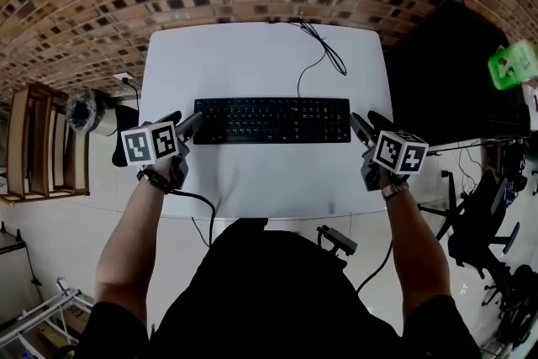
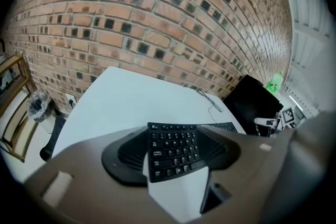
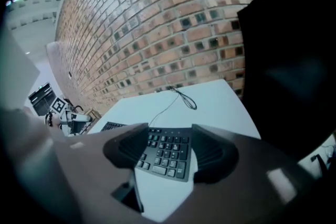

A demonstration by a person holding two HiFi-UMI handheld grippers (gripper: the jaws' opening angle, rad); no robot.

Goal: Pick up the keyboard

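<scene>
Keyboard (image 1: 271, 120) lies flat on the white table (image 1: 252, 55), and we hold our left gripper (image 1: 192, 127) at its left end and our right gripper (image 1: 360, 129) at its right end, jaws spread wide, gripping nothing, likely to straddle both ends for a level lift.

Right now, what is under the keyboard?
Only the white table shows around the keyboard, which lies flat on it. Whatever sits directly beneath is covered; its cable runs out behind.
</scene>
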